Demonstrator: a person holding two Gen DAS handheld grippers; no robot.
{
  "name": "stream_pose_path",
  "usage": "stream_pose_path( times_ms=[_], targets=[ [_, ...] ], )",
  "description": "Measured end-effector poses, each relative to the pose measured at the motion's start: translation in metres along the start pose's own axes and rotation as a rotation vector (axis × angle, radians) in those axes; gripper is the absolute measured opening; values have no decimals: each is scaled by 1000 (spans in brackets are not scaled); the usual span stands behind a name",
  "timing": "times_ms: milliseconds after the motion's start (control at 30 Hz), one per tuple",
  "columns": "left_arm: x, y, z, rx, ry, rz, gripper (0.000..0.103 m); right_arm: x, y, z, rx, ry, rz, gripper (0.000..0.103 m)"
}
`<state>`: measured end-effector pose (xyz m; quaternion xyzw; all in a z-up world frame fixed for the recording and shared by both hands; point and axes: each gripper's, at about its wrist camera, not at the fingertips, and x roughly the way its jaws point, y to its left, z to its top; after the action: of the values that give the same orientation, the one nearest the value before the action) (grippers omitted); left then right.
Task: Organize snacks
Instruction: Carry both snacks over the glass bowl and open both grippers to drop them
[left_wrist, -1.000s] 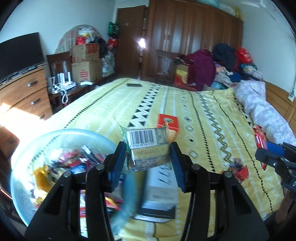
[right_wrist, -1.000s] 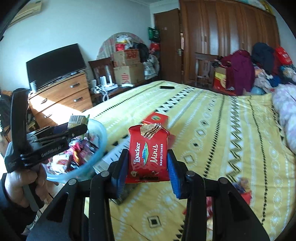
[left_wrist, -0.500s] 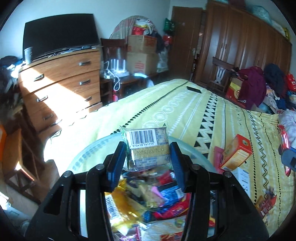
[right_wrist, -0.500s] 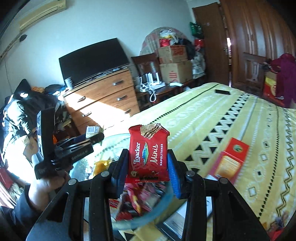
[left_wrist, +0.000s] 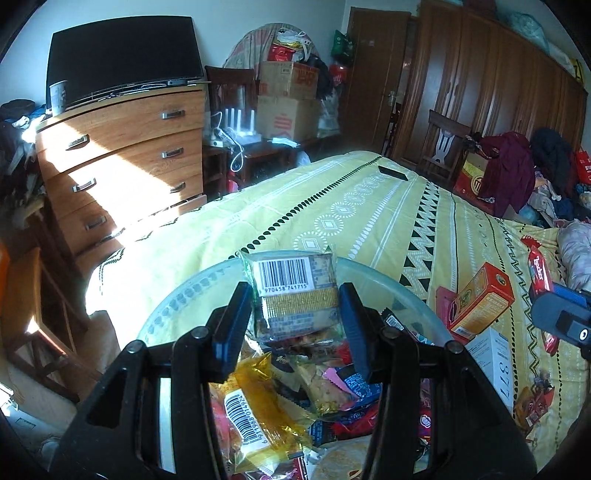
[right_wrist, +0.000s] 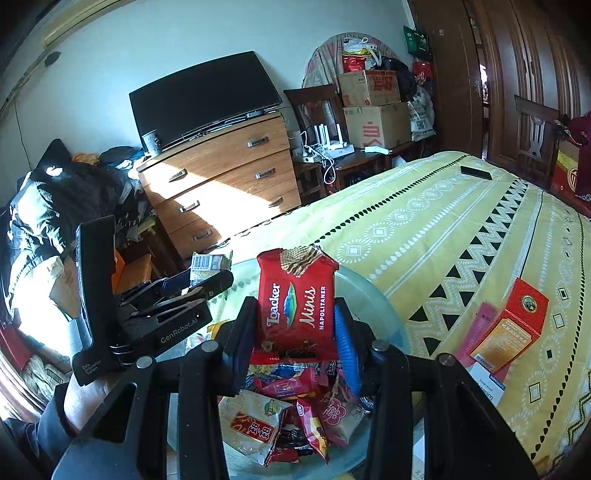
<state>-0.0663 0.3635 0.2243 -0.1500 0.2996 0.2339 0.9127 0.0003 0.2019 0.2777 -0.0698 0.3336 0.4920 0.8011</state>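
My left gripper (left_wrist: 293, 321) is shut on a small pale snack pack with a barcode (left_wrist: 293, 291), held above a clear round bowl (left_wrist: 173, 314) full of wrapped snacks. My right gripper (right_wrist: 295, 325) is shut on a red Loacker Minis bag (right_wrist: 297, 302), also over the bowl (right_wrist: 373, 295). In the right wrist view the left gripper (right_wrist: 207, 284) shows at the left with its pack (right_wrist: 208, 264), a hand under it. The right gripper's blue tip (left_wrist: 561, 314) and its red bag (left_wrist: 539, 269) appear at the right edge of the left wrist view.
The bowl sits near the corner of a yellow patterned bed (left_wrist: 369, 221). An orange-red box (left_wrist: 480, 299) leans on a white box (left_wrist: 495, 358) beside the bowl. A wooden dresser (left_wrist: 122, 158) with a TV stands left. A dark phone (left_wrist: 393, 172) lies far across the bed.
Both grippers swung left from over the bed to above the bowl, each keeping its snack. The dresser and TV came into view; the boxes slid to the right.
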Motion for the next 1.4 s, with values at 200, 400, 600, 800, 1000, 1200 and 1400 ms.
stream_pose_path(
  times_ms=[200,400,600,800,1000,1200,1400],
  targets=[
    [1,4,1,-4,1,-5,49,1,5,3,-7,4,2,44],
    [2,5,2,-5,4,-9,49,5,9,3,-11,11,6,44],
    [2,5,2,-8,4,-9,49,8,7,3,-7,15,8,44],
    [3,6,2,-5,4,-8,49,10,9,2,-9,17,7,44],
    [3,6,2,-7,6,-8,49,14,10,-1,-5,24,11,44],
    [4,7,0,-4,7,-5,49,16,9,-1,-4,25,16,44],
    [5,8,0,-4,7,-6,49,16,8,-2,-2,28,16,44]
  ],
)
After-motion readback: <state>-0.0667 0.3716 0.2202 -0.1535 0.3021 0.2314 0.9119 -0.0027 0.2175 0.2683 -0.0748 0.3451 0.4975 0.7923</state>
